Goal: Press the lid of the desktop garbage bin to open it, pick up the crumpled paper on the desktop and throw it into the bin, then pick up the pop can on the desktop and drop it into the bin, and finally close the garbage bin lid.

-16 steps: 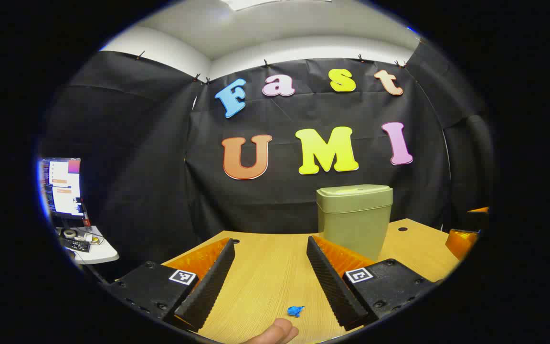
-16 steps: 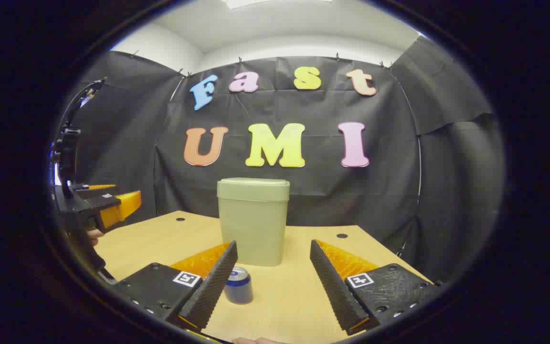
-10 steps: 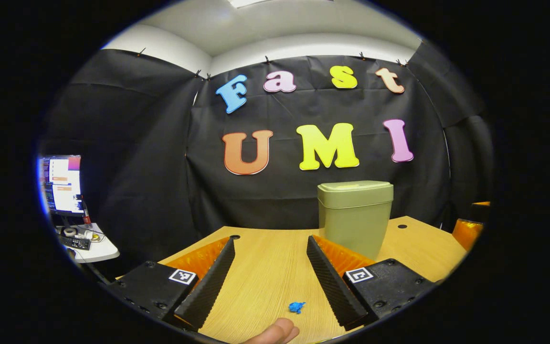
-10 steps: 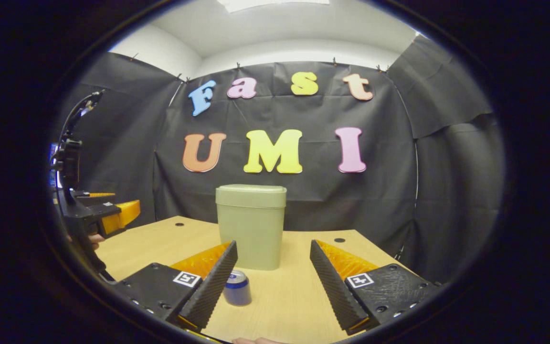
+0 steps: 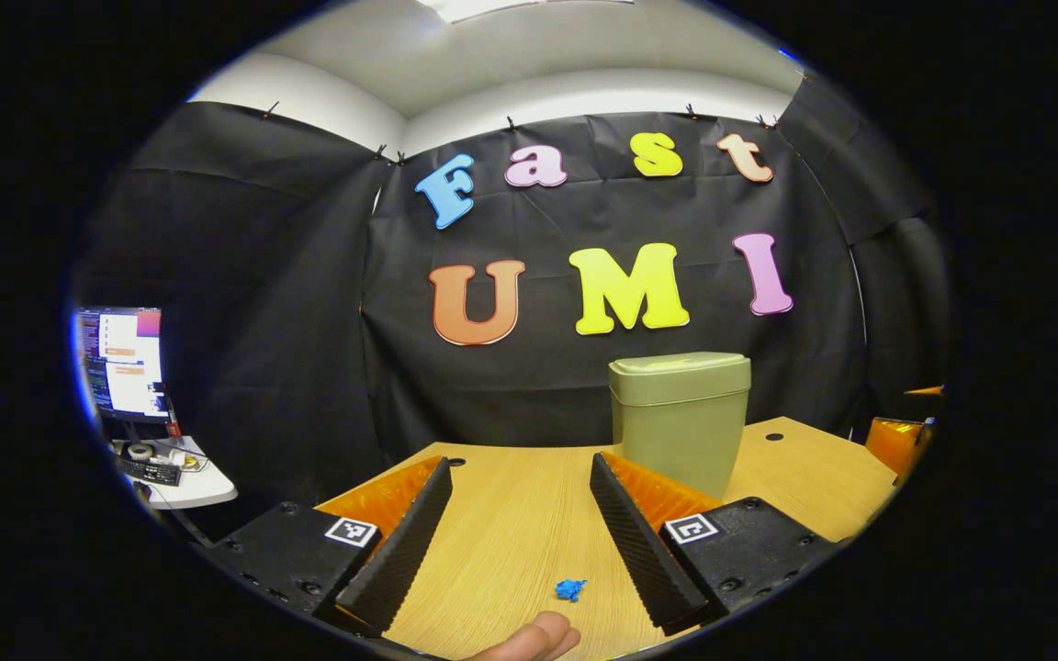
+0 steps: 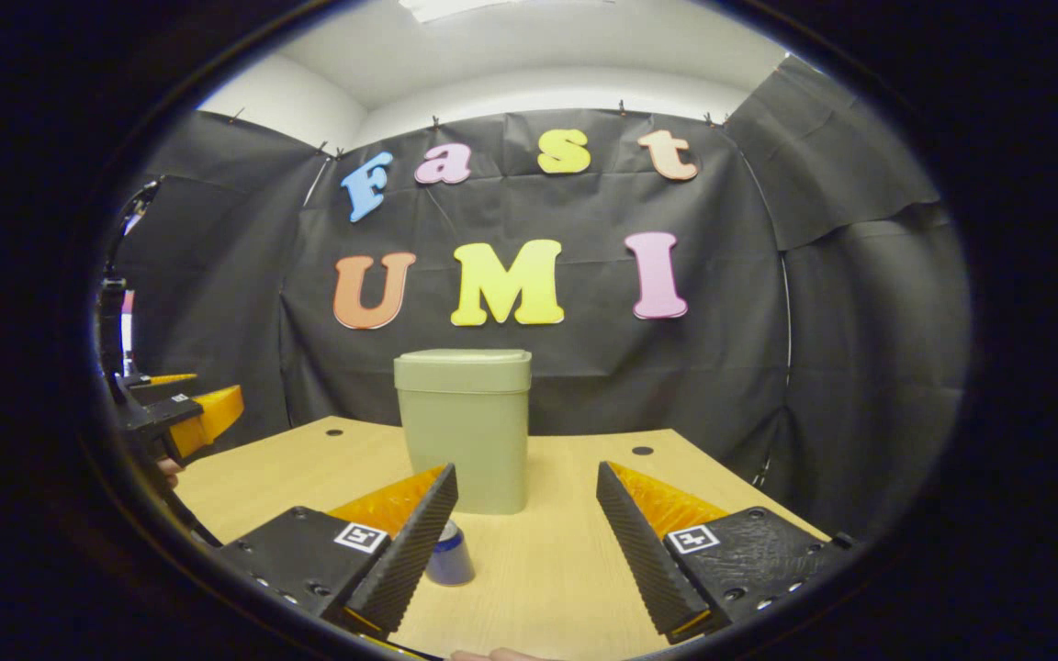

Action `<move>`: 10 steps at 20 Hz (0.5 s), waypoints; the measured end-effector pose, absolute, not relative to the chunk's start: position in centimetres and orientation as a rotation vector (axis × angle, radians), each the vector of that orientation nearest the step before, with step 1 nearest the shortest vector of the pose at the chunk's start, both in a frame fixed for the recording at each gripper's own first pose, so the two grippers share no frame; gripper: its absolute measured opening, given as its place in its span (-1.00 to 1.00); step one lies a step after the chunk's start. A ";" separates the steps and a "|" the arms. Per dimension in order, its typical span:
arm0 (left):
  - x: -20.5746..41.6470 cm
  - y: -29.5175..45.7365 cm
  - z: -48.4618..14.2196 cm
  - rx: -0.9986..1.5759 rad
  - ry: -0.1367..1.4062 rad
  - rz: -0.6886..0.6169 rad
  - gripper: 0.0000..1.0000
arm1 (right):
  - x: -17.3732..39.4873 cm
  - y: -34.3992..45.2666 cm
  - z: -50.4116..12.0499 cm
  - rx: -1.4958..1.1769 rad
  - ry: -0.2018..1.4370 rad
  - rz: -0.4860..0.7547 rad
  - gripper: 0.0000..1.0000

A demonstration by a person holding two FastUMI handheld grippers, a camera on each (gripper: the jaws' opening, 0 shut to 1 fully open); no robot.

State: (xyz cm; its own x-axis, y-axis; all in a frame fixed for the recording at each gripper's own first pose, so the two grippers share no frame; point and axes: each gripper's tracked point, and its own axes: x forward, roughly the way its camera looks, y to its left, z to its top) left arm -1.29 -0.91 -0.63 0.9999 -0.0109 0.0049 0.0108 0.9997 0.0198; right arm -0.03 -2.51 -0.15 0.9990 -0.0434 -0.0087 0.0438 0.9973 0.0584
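- Left gripper view: left hand-held gripper point(image 5: 520, 496) wide open, holding nothing, above the worktop point(image 5: 511, 514).
- Small blue crumpled paper point(image 5: 570, 589) lies on the worktop between the fingers, near the front edge; a fingertip point(image 5: 534, 638) just below it.
- Green bin point(image 5: 680, 418), lid shut, stands behind the right-side finger, partly hidden by it. Bare worktop ahead.
- Side table point(image 5: 185, 482) with monitor point(image 5: 120, 363) far left, off the worktop.
- Right gripper view: right hand-held gripper point(image 6: 527, 505) wide open, empty.
- Blue pop can point(image 6: 451, 554) upright, partly behind the left-side finger; label unreadable.
- Bin point(image 6: 465, 427) straight ahead beyond the can, apart from it.
- Other gripper point(image 6: 185, 413) at the left edge, beside the worktop.
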 end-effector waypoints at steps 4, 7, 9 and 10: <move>-1.0 -0.8 -0.9 0.019 0.001 -0.007 0.95 | 0.0 -3.1 0.2 0.054 -0.004 -0.057 0.93; -0.8 -1.4 -1.4 0.014 0.013 -0.018 0.95 | -0.1 -3.1 0.2 0.060 -0.002 -0.054 0.93; -0.7 -1.4 -1.5 0.018 0.015 -0.019 0.95 | -0.2 -3.2 0.5 0.048 -0.011 -0.056 0.93; -0.8 -1.4 -1.5 0.019 0.015 -0.020 0.95 | -0.3 -3.2 0.8 0.041 -0.018 -0.051 0.93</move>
State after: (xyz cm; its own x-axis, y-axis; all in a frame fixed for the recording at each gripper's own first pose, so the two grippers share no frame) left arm -0.79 -1.45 -1.49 0.9997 -0.0196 -0.0157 0.0199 0.9996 0.0188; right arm -0.26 -3.21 0.76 0.9985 -0.0518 0.0170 0.0510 0.9978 0.0417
